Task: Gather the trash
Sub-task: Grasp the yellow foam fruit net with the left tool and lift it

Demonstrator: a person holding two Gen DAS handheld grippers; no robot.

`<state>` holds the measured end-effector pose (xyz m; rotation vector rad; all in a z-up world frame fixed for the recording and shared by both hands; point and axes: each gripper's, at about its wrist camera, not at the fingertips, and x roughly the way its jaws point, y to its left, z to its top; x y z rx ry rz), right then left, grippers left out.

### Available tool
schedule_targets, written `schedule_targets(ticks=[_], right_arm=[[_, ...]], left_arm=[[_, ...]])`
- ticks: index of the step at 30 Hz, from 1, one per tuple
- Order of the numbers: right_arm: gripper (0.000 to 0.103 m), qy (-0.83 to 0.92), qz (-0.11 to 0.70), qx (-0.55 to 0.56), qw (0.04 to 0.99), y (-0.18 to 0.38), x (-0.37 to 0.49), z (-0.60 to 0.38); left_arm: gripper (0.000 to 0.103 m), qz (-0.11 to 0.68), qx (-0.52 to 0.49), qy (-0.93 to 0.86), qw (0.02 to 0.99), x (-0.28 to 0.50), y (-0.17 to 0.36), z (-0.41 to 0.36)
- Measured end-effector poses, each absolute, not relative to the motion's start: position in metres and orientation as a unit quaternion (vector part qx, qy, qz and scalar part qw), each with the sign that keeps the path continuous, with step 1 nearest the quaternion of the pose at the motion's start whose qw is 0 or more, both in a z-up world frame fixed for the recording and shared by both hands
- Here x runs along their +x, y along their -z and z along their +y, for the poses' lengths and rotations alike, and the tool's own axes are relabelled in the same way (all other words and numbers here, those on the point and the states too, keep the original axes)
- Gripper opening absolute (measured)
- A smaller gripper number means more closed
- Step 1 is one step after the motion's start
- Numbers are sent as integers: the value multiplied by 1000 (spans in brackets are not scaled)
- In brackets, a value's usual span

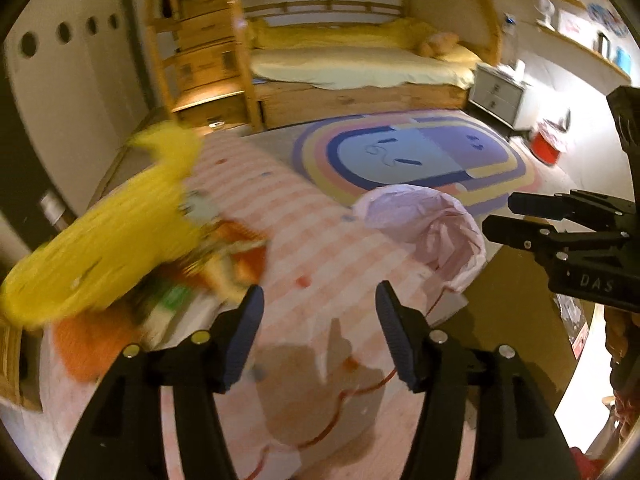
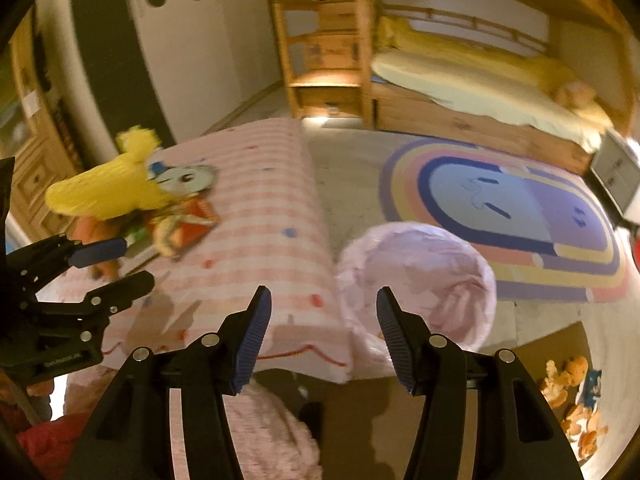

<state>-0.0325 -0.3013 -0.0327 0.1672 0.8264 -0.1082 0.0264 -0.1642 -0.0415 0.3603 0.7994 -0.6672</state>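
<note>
Approach step: both the left gripper [image 1: 320,336] and right gripper [image 2: 322,336] are held empty with jaws apart above the striped bed [image 2: 256,184], beside the pink-lined bin [image 2: 416,280]; orange scraps [image 2: 576,408] on the floor must probably be reached next.

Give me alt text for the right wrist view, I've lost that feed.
The right gripper is open and empty above the edge of a pink checked table, with a pink-lined bin just ahead right. The left gripper, open, is at left near a yellow plush; orange peels lie on the floor at right.
</note>
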Motion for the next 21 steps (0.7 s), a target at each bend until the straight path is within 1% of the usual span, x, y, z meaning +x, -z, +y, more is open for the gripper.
schedule_targets(ticks=[1, 3, 5, 7, 10, 14, 21], right_arm=[[56, 45, 402, 76, 911, 31, -30, -293], [57, 34, 403, 68, 912, 28, -26, -281], [68, 22, 403, 60, 913, 26, -21, -269], [71, 12, 403, 51, 914, 24, -14, -256], [74, -4, 403, 39, 914, 22, -4, -238], [74, -16, 403, 27, 915, 21, 4, -220], [74, -13, 409, 22, 912, 20, 9, -219]], left_arm=[[64, 377, 165, 309, 857, 26, 39, -154], [71, 373, 154, 292, 867, 26, 35, -130], [74, 374, 143, 270, 876, 30, 32, -108], [78, 377, 126, 243, 885, 37, 30, -82], [78, 384, 88, 208, 895, 48, 28, -47], [78, 370, 57, 193, 907, 54, 20, -21], [78, 325, 127, 202, 915, 69, 22, -17]])
